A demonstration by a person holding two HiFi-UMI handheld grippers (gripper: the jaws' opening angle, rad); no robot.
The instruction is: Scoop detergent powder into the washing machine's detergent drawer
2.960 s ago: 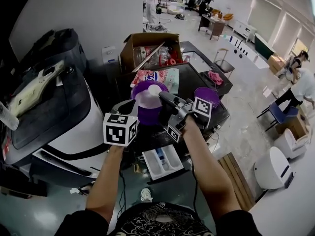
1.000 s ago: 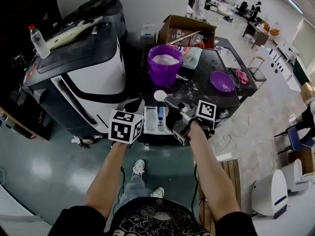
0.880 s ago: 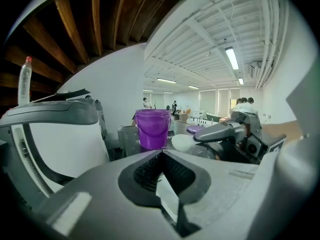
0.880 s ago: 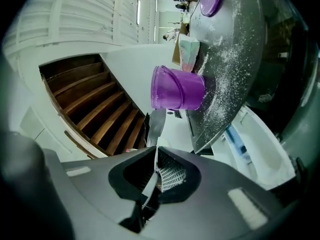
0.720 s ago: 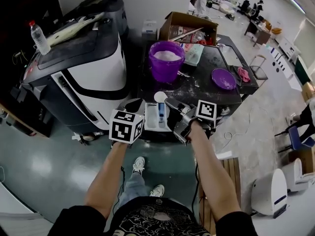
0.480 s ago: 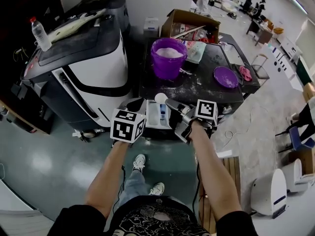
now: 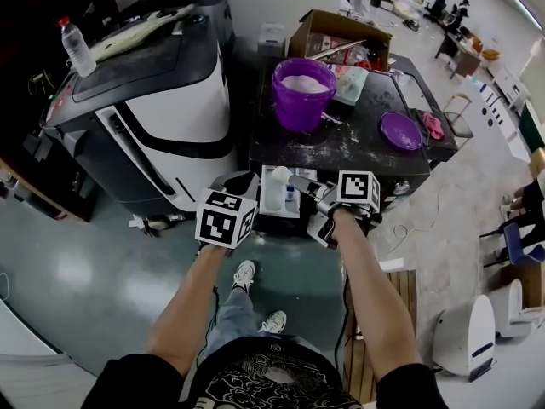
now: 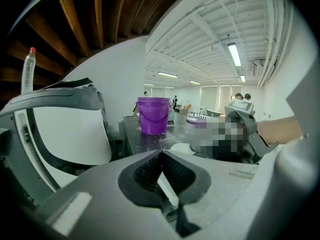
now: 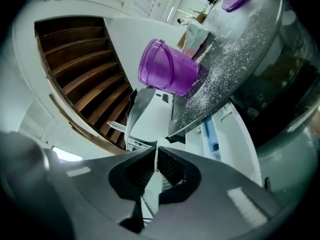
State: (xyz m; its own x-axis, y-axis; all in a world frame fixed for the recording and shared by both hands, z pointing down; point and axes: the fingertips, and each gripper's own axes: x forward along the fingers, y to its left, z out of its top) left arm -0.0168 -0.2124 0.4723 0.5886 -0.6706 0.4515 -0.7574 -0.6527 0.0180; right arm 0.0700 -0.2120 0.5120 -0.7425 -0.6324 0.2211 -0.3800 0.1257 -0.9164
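Nearest are the person's two bare forearms, each hand carrying a grey plastic gripper topped by a cube of black-and-white square markers. The left gripper (image 7: 242, 181) hangs just left of the drawer. Its ribbed black fingers (image 8: 148, 172) are pressed together at the tips, with nothing between them. The right gripper (image 7: 295, 180) has its fingers (image 9: 173, 169) clamped on a thin pale handle. That handle belongs to the scoop (image 7: 279, 175), a round white plastic cup held over the back of the drawer.

The detergent drawer (image 7: 271, 203) is a white plastic tray pulled out from under the bench edge, with a small blue insert in its right compartment. The bench (image 7: 341, 147) has a dark, glossy top dusted with spilled white powder.

Farther back on the bench stands a translucent purple bucket (image 7: 302, 94), round and filled nearly to the rim with white powder. Its flat purple lid (image 7: 400, 130) lies well to the right, with a crumpled pink cloth (image 7: 433, 125) beside it. A pale green packet (image 7: 351, 84) leans behind the bucket, its print too small to read. Behind that is an open cardboard box (image 7: 341, 34).

To the left stands a large black-and-white machine (image 7: 162, 109) with a clear bottle (image 7: 77, 48) with a red cap upright on top.
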